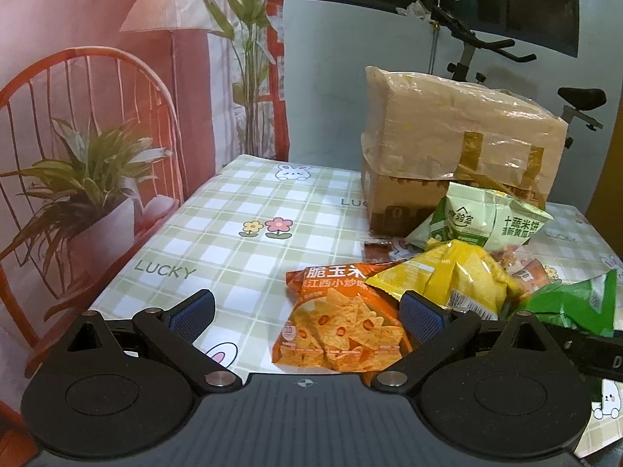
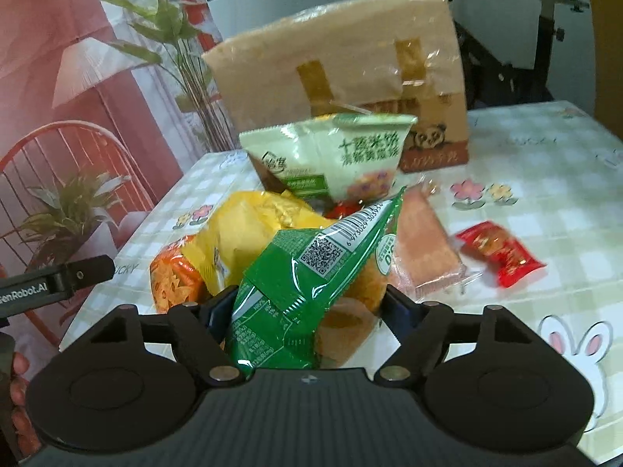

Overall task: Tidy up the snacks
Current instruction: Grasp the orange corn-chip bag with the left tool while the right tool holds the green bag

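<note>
Two grippers in view, one per wrist camera. The left gripper (image 1: pixel 307 313) has its jaws spread wide and empty above the checked surface (image 1: pixel 233 210); the orange corn-chip bag (image 1: pixel 342 327) lies flat between and beyond the blue pads (image 1: pixel 422 317), not touched by either as far as the view shows.

The right gripper (image 2: pixel 307 303) has a green snack bag (image 2: pixel 311 272) between its jaws, the bag tilted, its barcode end pointing to the upper right of the frame. The pads sit hard against both sides of the bag, jaws still fairly wide around it. The frame is motion-blurred.

Snack pile at frame centre in the right wrist view: yellow bag (image 2: pixel 249 233) left of the green one, orange bag at lower left of the pile, pale green rice-cracker bag (image 2: pixel 331 159) behind, leaning on the taped cardboard box (image 2: pixel 350 74). To the right on the surface lie a clear-wrapped pinkish bar (image 2: pixel 424 245) and, just beside it, a small red packet (image 2: pixel 500 253). A person's fingers (image 2: pixel 19 389) show at the lower left edge.
</note>
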The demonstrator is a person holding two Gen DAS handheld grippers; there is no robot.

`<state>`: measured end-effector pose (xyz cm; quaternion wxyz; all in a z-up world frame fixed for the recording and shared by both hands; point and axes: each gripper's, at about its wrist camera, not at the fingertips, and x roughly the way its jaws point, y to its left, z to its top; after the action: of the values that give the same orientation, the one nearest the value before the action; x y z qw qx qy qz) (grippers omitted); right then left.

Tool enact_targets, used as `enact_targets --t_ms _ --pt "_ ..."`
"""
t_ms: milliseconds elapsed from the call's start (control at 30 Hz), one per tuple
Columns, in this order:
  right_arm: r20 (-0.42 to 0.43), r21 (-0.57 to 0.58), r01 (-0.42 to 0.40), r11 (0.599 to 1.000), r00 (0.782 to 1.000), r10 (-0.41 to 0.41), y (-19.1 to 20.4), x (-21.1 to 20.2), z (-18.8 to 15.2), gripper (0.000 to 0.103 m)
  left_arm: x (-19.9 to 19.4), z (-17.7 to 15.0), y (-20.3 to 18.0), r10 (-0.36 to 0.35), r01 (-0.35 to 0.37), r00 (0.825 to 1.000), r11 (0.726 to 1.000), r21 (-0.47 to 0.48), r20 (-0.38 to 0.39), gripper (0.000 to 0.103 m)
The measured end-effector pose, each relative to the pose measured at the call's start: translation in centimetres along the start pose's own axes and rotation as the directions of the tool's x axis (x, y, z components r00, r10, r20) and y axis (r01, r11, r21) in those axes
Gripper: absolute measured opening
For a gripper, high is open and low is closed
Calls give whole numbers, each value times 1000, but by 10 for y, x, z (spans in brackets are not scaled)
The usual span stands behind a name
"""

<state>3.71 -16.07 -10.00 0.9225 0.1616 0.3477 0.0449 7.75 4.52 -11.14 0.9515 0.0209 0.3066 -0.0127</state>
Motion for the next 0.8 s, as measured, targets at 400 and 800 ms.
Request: enact_targets --t_ms 400,800 --pt "102 -2 58 998 993 -57 -13 -28 13 77 18 -5 -8 3 -2 1000 999 46 -18 102" --pt "110 15 84 996 990 -85 -27 -22 24 77 64 -2 9 -6 8 997 1000 27 -83 102"
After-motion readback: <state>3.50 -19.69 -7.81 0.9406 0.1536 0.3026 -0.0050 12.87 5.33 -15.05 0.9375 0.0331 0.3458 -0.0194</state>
